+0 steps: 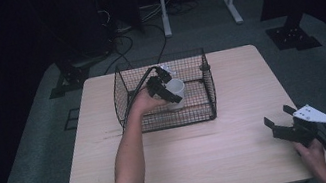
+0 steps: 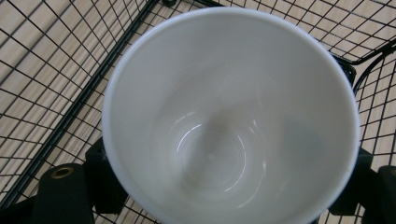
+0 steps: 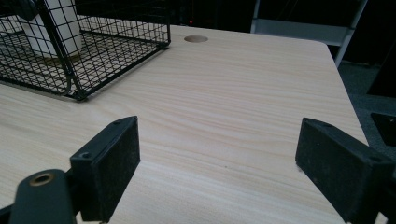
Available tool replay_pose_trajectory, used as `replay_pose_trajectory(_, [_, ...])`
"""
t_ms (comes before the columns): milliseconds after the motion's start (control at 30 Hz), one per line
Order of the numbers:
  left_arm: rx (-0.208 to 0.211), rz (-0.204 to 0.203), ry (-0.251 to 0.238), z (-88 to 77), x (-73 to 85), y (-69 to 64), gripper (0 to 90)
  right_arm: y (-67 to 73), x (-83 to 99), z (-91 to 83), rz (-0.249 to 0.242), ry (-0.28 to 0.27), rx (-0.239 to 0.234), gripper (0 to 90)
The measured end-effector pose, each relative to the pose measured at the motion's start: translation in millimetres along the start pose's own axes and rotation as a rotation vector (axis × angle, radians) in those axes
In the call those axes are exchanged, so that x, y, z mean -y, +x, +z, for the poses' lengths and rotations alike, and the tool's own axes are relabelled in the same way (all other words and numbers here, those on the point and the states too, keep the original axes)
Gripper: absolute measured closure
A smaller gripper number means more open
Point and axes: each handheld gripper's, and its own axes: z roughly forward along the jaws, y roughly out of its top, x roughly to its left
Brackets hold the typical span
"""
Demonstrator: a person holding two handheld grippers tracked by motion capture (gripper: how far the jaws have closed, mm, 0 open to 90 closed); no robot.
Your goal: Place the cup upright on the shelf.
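— Nearest my lens: the white mug (image 2: 231, 116), mouth towards me, my left gripper's fingers (image 2: 105, 179) clenched on its wall. Where is it?

— Upright inside the wire basket (image 1: 123, 96) on the bench (image 1: 231, 89). I hold the right gripper (image 1: 281, 124) released, well apart, so the left hand does it.
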Motion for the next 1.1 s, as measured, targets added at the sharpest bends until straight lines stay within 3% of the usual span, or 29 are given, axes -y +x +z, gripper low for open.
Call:
replay_pose_trajectory(167, [0.007,-0.007,0.015,1.3,2.9,1.1,18.4,-0.2,0.0,0.1,0.001,-0.001,0.0,13.0])
replay_pose_trajectory(400, [0.0,-0.011,0.0,2.1,6.8,0.4,16.1,0.1,-0.1,0.2,-0.001,0.001,0.001,13.0])
replay_pose_trajectory(700, [-0.041,-0.022,-0.031,-11.6,10.2,-0.3,10.3,0.4,-0.1,0.4,-0.003,0.002,-0.001,13.0])
replay_pose_trajectory(1100, [-0.059,-0.015,-0.08,-30.9,8.5,-6.8,8.4,0.7,-0.1,0.4,-0.002,0.003,0.002,13.0])
